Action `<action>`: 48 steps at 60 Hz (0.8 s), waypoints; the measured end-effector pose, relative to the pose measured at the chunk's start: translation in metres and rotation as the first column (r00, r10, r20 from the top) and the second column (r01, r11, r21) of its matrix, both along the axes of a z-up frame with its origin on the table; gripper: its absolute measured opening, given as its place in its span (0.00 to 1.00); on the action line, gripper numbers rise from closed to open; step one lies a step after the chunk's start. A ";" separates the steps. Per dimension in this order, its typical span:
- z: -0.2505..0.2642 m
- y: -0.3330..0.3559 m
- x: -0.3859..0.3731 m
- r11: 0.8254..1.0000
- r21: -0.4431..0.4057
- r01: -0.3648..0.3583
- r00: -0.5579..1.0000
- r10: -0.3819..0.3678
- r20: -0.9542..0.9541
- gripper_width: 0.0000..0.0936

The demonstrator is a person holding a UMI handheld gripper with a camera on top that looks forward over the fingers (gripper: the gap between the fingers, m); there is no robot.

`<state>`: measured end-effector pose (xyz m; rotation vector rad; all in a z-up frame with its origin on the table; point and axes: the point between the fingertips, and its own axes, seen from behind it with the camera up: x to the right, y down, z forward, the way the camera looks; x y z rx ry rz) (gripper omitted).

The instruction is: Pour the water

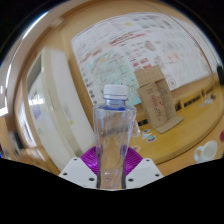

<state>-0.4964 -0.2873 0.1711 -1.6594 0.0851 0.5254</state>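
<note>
Water bottle [113,135], clear thin plastic with a white cap, stands upright, clenched between the fingers [110,170] at its lower body; likely light, slippery and crushable, so grip firmly midway down.

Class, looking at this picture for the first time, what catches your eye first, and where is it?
A clear plastic bottle with a white cap stands upright between the gripper fingers, whose purple pads press its sides. Beyond it, a brown paper bag stands on a wooden table, before a wall covered in posters.

An office or classroom: large printed wall map [140,50], wooden table [190,125], cardboard box [158,98].
</note>
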 end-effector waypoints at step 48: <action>0.027 -0.010 0.198 0.987 0.096 -0.126 -0.332 0.049 -0.942 0.28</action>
